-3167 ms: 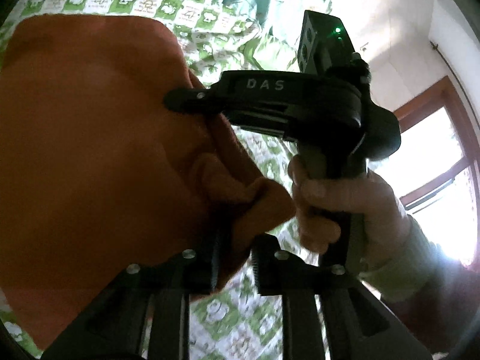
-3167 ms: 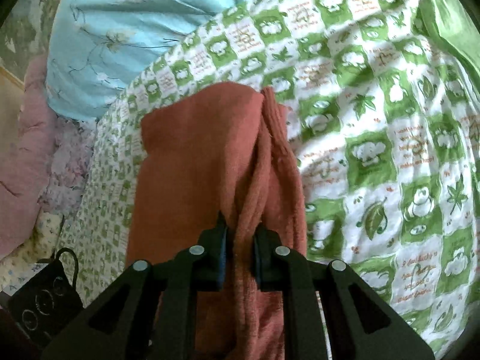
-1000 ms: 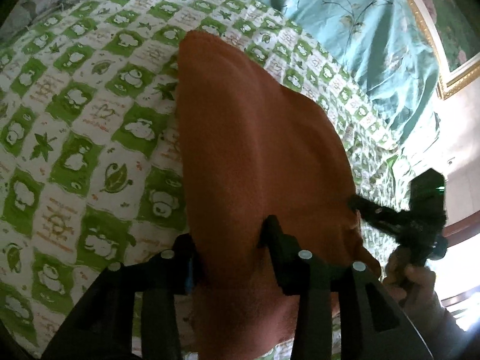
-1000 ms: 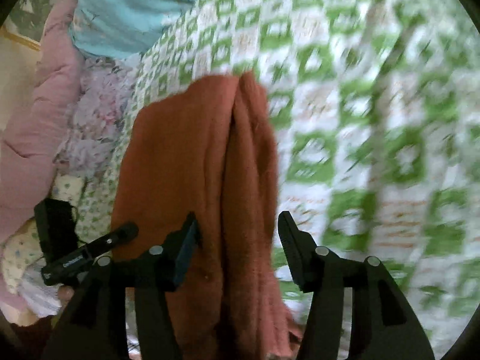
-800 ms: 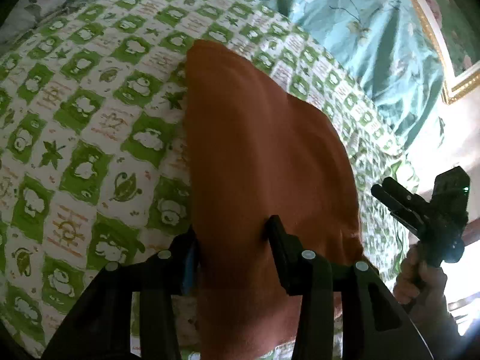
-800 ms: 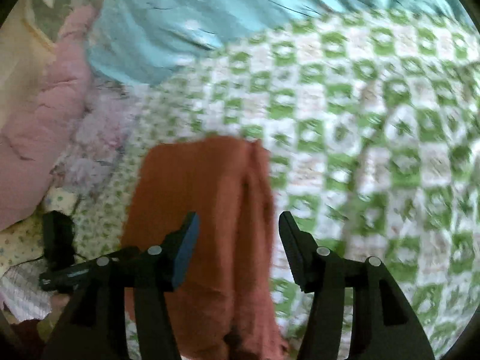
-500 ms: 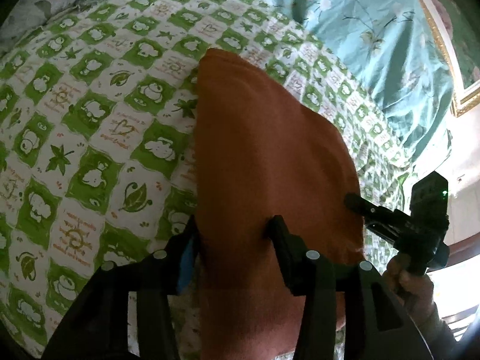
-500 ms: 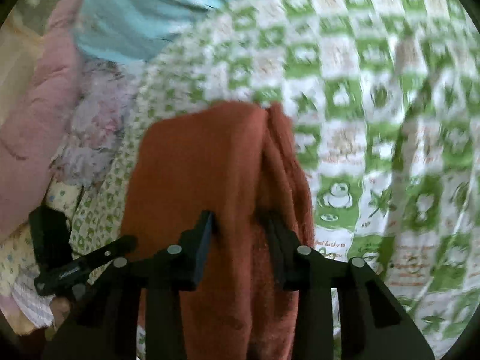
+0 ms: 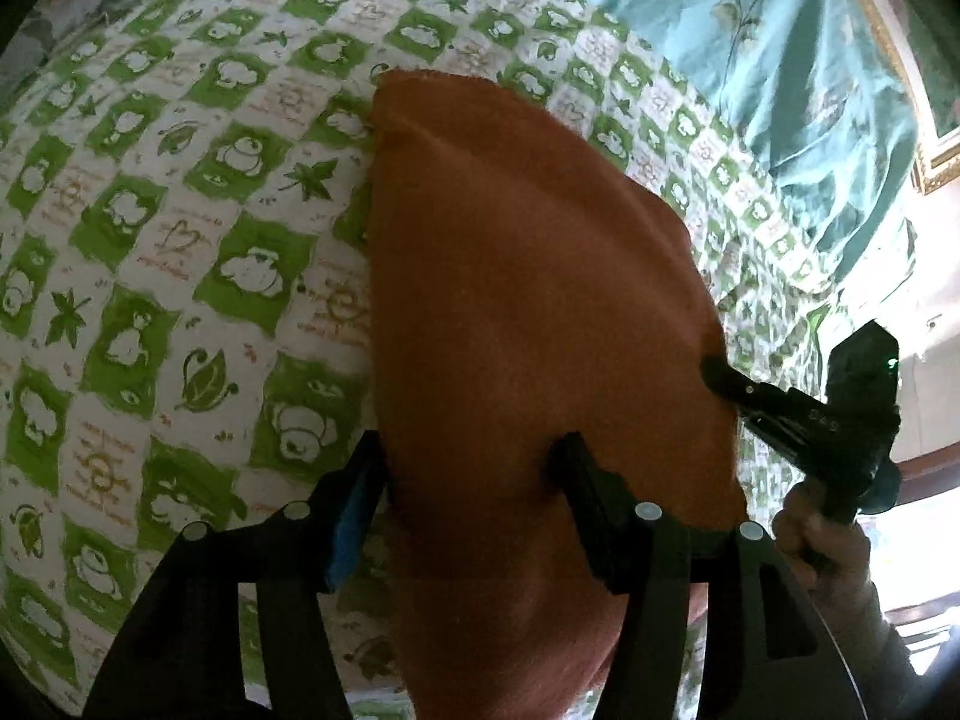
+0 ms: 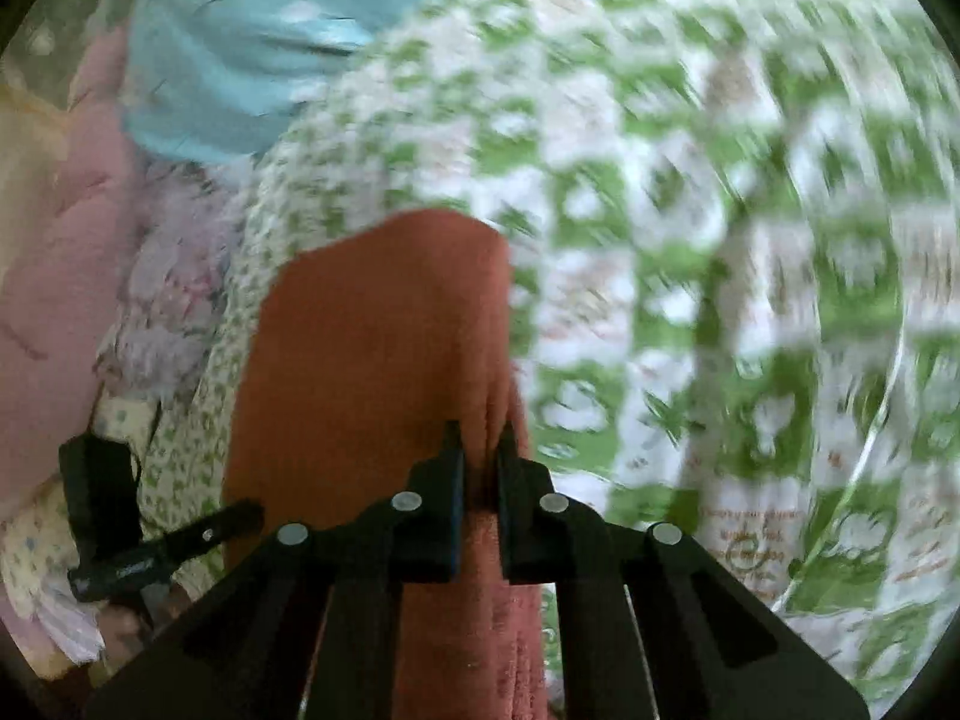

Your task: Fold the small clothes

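Bed, green-and-white checked quilt (image 9: 180, 252), blue sheet (image 10: 240, 48) beyond. Orange cloth (image 9: 528, 312) lies folded on quilt. Left gripper (image 9: 468, 480) spread wide, fingers straddling cloth's near end. Right gripper (image 10: 478, 468) pinched tight on cloth's right edge fold; right view motion-blurred.

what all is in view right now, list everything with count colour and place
cloth: one, rust orange, lying on the quilt in front of both cameras
quilt: one, green and white checked print, spread under the cloth
sheet: one, light blue floral, beyond the quilt
bedding: pink, at the left of the right wrist view
picture frame: one, gilt, right edge of the left wrist view
left gripper: black, open around the cloth's near end
right gripper: black, shut on a cloth fold
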Demonstrator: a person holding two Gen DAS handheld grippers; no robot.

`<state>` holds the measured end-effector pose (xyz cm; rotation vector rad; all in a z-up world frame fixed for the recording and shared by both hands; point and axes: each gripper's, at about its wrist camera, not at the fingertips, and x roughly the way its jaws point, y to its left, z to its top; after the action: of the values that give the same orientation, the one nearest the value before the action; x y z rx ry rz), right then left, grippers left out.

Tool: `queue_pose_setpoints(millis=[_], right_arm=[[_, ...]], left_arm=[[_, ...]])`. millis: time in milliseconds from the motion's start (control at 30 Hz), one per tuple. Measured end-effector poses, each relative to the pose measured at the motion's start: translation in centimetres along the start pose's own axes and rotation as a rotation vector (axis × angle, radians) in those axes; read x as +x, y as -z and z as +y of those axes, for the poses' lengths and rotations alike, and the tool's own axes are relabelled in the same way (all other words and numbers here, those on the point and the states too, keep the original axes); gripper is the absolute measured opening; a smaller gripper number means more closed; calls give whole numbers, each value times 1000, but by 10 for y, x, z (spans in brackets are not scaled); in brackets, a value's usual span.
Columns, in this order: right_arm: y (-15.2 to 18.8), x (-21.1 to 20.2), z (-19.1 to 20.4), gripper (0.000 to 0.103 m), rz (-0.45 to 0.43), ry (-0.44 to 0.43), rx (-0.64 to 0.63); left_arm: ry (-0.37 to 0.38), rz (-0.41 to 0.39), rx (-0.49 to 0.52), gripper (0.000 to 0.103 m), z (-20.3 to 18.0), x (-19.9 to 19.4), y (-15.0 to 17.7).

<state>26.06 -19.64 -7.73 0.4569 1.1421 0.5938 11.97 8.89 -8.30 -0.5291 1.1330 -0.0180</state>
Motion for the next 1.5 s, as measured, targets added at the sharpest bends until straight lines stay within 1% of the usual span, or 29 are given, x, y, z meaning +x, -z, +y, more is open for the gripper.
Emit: queue_pose_setpoints(millis=[33,133,200,267,300,333,400,433,467,500,567,600,633,667,700,733,800,900,1000,1067,1167,1233,1367,1500], right_arm=[[1,0,-2,9,-10,-15,19],[2,-5,6,9,-26,-24,-11],[0,-5,12,9,-23,-25,-34],[-2,-3,14,9,-14,-15,-46],[-1,-2,13,9,-10,-11,-49],[-1,-1,14,9,-7,-8,-51],[-1,-2,15,9,-8,26,-78],[-2,-1,18,9,-9,55,-99],[-2,1,19,9,-7,76,-115],[-2,5,19,9,-1,100,-129],[-3,12,16,9,15,110,-121],[-4,15,13,10,26,100,-101],[-5,14,9,14,33,87,-77],[-6,10,7,19,32,80,-64],[-5,5,5,29,27,72,-59],[-4,-1,4,33,22,70,-52],[1,-15,2,33,6,63,-44],[12,-37,1,33,-19,44,-38],[29,-53,6,33,-32,22,-47],[45,-62,12,33,-31,4,-59],[68,-67,15,33,-9,2,-70],[81,-68,14,33,-1,1,-61],[103,-67,5,33,20,0,-25],[114,-66,5,32,23,-15,-39]], left_arm=[[-5,-3,7,61,0,0,-2],[-10,-36,2,64,5,0,-23],[5,-58,-32,65,13,7,-46],[30,-80,-69,64,20,15,-67],[34,-94,-78,61,23,20,-78],[28,-107,-76,42,24,25,-88],[-26,-122,-58,17,27,34,-105],[-66,-122,-51,14,29,39,-113],[-98,-120,-45,13,30,43,-117],[-117,-119,-39,13,30,45,-120],[-140,-114,-24,18,27,44,-121],[-159,-112,-5,20,22,39,-119],[-160,-112,13,22,17,33,-115],[-147,-115,23,23,13,26,-110],[-126,-117,33,27,10,19,-103],[-115,-120,38,32,8,14,-99],[-92,-122,58,38,3,-1,-80],[-47,-103,76,40,-1,-16,-47],[-29,-70,78,45,-3,-28,-8],[-17,-51,63,45,-2,-34,16],[3,-15,42,48,0,-38,43],[20,8,31,53,1,-39,60],[33,30,23,54,3,-36,77],[33,47,15,54,8,-32,79]])
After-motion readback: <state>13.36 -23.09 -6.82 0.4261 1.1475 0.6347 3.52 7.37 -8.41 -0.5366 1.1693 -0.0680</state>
